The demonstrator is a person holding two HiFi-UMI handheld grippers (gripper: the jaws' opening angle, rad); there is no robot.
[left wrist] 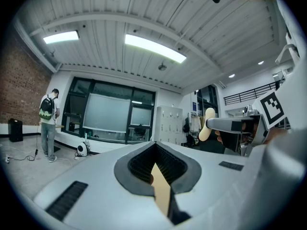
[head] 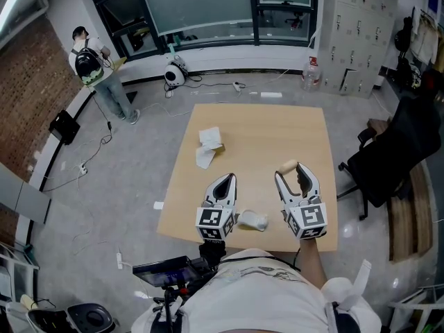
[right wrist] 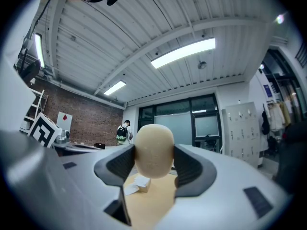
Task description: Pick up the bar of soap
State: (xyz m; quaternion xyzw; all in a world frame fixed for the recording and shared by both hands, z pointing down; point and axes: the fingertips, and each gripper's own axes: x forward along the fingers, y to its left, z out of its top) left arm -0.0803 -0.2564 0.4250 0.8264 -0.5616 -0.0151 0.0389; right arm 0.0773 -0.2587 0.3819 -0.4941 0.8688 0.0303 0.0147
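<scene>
The cream, oval bar of soap point(head: 287, 166) stands upright between the tips of my right gripper point(head: 290, 169), held above the near right part of the wooden table point(head: 277, 127). In the right gripper view the soap point(right wrist: 154, 150) fills the gap, and the right gripper point(right wrist: 154, 163) is shut on it. My left gripper point(head: 224, 185) hovers beside it to the left, jaws together and holding nothing. From the left gripper view the soap point(left wrist: 207, 123) shows at the right, and the left gripper point(left wrist: 155, 152) leaves only a thin slit.
A crumpled white wrapper point(head: 252, 220) lies on the table between the two grippers. A small opened box with white paper point(head: 209, 146) sits mid-left on the table. A black office chair point(head: 388, 159) stands right of the table. A person with a backpack point(head: 97, 64) stands far left.
</scene>
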